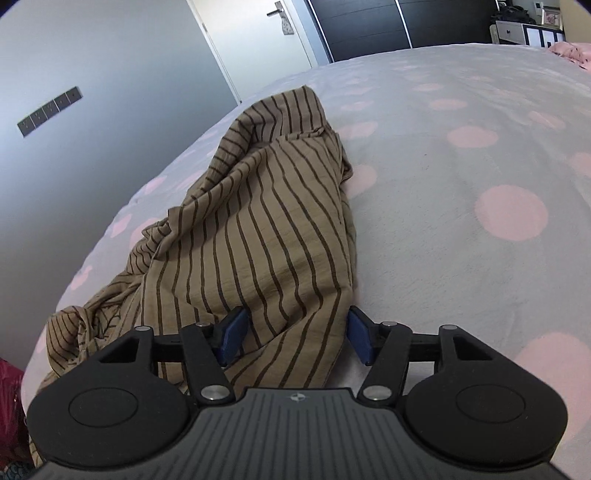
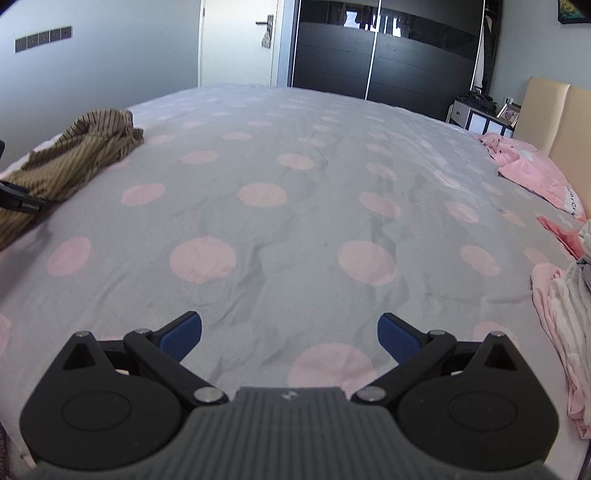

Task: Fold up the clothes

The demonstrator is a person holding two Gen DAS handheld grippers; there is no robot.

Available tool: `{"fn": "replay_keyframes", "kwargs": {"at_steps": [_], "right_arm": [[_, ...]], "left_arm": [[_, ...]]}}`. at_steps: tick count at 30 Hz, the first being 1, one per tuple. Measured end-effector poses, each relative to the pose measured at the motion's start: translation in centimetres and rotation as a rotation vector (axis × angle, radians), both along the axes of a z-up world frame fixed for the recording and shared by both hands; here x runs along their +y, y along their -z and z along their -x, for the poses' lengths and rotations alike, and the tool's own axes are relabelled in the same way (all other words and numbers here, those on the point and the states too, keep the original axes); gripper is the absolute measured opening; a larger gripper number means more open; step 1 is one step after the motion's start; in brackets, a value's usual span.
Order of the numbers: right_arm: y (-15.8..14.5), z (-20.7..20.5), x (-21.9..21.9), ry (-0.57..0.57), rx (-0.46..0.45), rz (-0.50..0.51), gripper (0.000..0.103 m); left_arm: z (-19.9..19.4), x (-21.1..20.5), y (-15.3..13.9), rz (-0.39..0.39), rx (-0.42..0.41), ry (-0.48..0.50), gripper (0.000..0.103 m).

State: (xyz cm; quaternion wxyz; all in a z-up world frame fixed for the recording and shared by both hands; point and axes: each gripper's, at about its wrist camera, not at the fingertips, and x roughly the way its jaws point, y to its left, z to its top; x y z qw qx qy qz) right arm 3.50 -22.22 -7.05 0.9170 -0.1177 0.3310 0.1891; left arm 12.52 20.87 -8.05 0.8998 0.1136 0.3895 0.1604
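Nearest in the left wrist view, the left gripper points down at a slant over the bed, its blue pads standing apart. A fold of the shirt, tan with dark stripes, lies between the pads. The left pad sits against the cloth, the right pad at its edge, but they do not look pressed in, so the fabric seems released, not gripped.

Beyond the pads the shirt runs away in a crumpled ridge along the left edge of the bed. One bunched end trails toward the near left corner and partly over the side. The rest of the grey, pink-dotted bedspread is bare toward the far edge, with a door and dark wardrobe behind.

In the right wrist view, the right gripper also tilts down, fingers spread wide with nothing between them, hovering over open bedspread near the front edge. The shirt shows far off at the left edge, with a dark bit of the other tool beside it. Pink pillows lie at the far right, and a pile of pale clothes at the right edge.

Risks, as a judgement: the shirt lies so near the left edge that a tug could drag it off. Closing on this thick fold may catch several layers, so it would not spread flat.
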Motion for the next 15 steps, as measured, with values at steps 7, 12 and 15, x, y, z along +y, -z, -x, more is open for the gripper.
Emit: {"fn": "replay_keyframes", "kwargs": {"at_steps": [7,12,15], "right_arm": [[1.1,-0.7,0.5,-0.001,0.040,0.023,0.102],[1.2,-0.8,0.5,-0.002,0.046,0.023,0.102],[1.2,-0.8,0.5,-0.003,0.047,0.020,0.102]], "left_arm": [[0.3,2.4,-2.0,0.138,-0.051,-0.031,0.018],[0.6,4.3,-3.1,0.198,-0.096,-0.097,0.020],[0.3,4.2,-2.5,0.163,-0.086,-0.096,0.040]]}}
